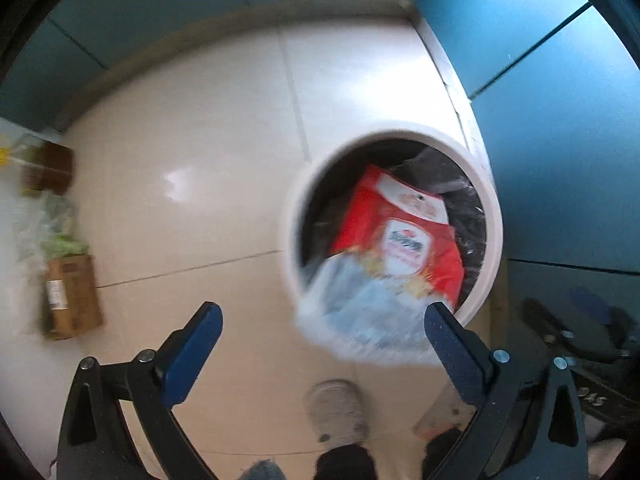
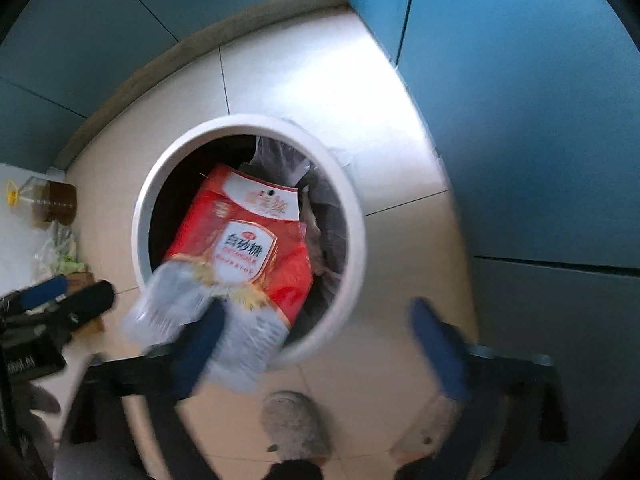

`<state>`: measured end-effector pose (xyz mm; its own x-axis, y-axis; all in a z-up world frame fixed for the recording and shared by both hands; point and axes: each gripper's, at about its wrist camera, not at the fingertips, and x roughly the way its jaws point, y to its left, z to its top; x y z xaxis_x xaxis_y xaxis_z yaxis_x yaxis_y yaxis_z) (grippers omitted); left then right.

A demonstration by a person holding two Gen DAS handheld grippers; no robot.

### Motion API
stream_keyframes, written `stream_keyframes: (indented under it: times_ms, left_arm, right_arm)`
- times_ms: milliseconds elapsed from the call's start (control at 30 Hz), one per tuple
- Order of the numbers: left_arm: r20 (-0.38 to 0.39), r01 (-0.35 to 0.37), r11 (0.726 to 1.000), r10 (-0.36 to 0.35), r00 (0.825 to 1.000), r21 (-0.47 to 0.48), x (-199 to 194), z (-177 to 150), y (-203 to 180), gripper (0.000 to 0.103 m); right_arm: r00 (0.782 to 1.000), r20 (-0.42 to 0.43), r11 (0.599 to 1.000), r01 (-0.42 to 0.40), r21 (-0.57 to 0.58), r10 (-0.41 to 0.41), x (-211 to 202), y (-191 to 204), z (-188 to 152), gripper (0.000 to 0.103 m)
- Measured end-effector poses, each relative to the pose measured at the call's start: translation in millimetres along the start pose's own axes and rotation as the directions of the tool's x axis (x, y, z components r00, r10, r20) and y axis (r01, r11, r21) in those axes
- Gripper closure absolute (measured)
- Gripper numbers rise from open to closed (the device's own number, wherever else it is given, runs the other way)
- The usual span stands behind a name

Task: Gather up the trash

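A white round bin (image 1: 292, 216) (image 2: 140, 216) with a dark liner stands on the tiled floor below both grippers. A red sugar bag (image 1: 400, 232) (image 2: 248, 240) lies tilted inside it, and its clear, blurred lower end hangs over the near rim. My left gripper (image 1: 324, 340) points down just short of the bin, jaws wide apart with nothing pressed between its blue pads. My right gripper (image 2: 320, 344) is also open above the near rim; its left finger (image 2: 200, 344) overlaps the bag's clear end without a grip. The left gripper (image 2: 68, 300) also shows at the left edge of the right wrist view.
Blue cabinet fronts (image 1: 560, 120) close in behind and to the right of the bin. At the left lie an oil bottle (image 2: 48, 200), a plastic bag of greens (image 1: 60, 224) and a cardboard box (image 1: 72, 296). A person's grey shoes (image 1: 340, 408) stand just below the grippers.
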<state>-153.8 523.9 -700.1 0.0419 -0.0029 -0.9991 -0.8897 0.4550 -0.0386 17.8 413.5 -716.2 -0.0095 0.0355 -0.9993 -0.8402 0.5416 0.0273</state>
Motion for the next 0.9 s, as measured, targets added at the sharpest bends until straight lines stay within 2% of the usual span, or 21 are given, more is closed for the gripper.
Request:
stream_keyframes:
  times_ms: [67,167,333,533,700,900]
  left_arm:
    - [0.036,-0.037,0.999,0.037,0.999,-0.008,-32.6,-11.3,2.4,0.000]
    - [0.079,-0.055,0.998,0.056,0.995,-0.022,-84.3,-31.2,5.8,0.000]
    - [0.145,-0.054,0.998,0.059,0.988,-0.037,-172.1,-52.2,-5.3,0.000]
    - [0.256,-0.031,0.998,0.043,0.966,-0.052,-295.4,-99.5,-23.7,0.000]
    - [0.338,-0.014,0.998,0.037,0.941,-0.069,-387.7,-145.8,-39.6,0.000]
    - [0.390,0.029,0.993,0.018,0.921,-0.116,-457.6,-198.2,-52.3,0.000]
  right_arm:
    - [0.999,0.029,1.000,0.024,-0.015,-0.024,-30.1,4.2,-9.0,0.000]
    - [0.994,0.092,0.997,0.064,-0.044,-0.060,-95.0,11.8,-25.7,0.000]
    - [0.981,0.178,0.995,0.087,-0.044,-0.078,-207.7,18.7,-49.3,0.000]
    - [0.956,0.283,0.995,0.094,-0.045,-0.078,-351.4,18.6,-81.0,0.000]
    - [0.939,0.342,0.995,0.064,-0.072,-0.035,-455.0,5.9,-120.2,0.000]
    - [0.934,0.349,0.991,-0.028,-0.133,0.074,-547.7,-16.2,-168.3,0.000]
